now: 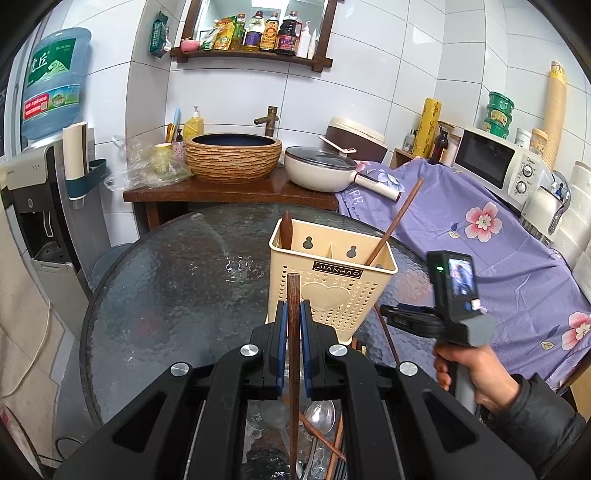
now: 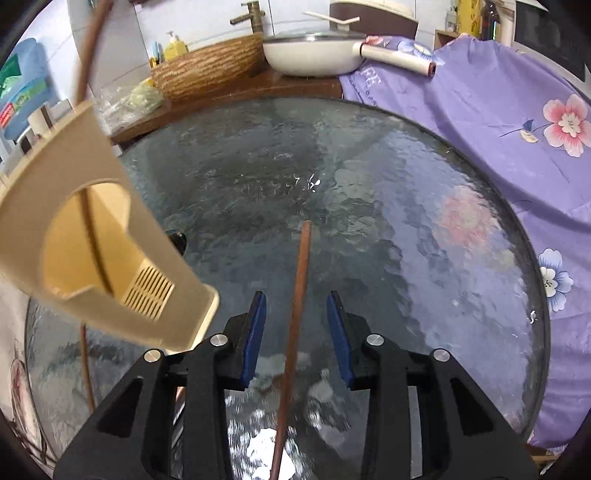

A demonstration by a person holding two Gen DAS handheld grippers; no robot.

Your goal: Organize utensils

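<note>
Left wrist view: our left gripper (image 1: 294, 314) pinches dark chopstick (image 1: 294, 354) before cream holder (image 1: 332, 275); right gripper (image 2: 296, 325) jaws spread around brown chopstick (image 2: 297, 306).

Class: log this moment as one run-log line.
left gripper: shut on chopstick | right gripper: open around chopstick | holder: on table

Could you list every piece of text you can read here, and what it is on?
"JIANHAO": badge on the cream utensil holder, seen upside down.
"96000": red label on the water jug.
"IFE": end of a cut-off word on the purple floral cloth.
Shelf bottles' labels, microwave markings: too small.
</note>
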